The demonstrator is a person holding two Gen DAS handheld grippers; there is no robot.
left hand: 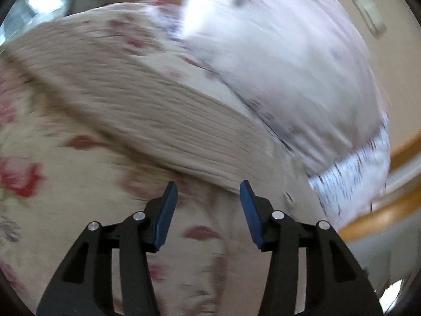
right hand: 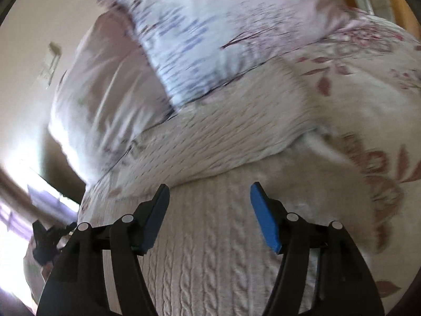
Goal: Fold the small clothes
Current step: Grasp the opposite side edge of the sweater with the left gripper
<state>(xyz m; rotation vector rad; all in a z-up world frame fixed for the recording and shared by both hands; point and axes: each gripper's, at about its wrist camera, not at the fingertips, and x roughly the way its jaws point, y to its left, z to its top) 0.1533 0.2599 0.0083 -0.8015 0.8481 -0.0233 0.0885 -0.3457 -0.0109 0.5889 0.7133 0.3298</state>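
A cream cable-knit garment [right hand: 205, 237] lies on a flower-print bed cover [right hand: 368, 100]. In the right wrist view it fills the lower middle, with a folded layer [right hand: 210, 144] across it just past the fingertips. My right gripper [right hand: 209, 192] is open and empty right above the knit. In the left wrist view the same garment [left hand: 158, 115] shows as a ribbed cream band running from upper left to lower right. My left gripper [left hand: 208, 192] is open and empty, its tips at the band's near edge, over the bed cover [left hand: 86, 189]. Both views are motion-blurred.
A pale pink pillow [left hand: 276, 52] with a blue-patterned corner lies behind the garment; it also shows in the right wrist view [right hand: 189, 39]. A wooden bed rail [left hand: 381, 210] curves at right. A beige wall [right hand: 34, 34] stands behind. A dark object [right hand: 44, 242] sits at far left.
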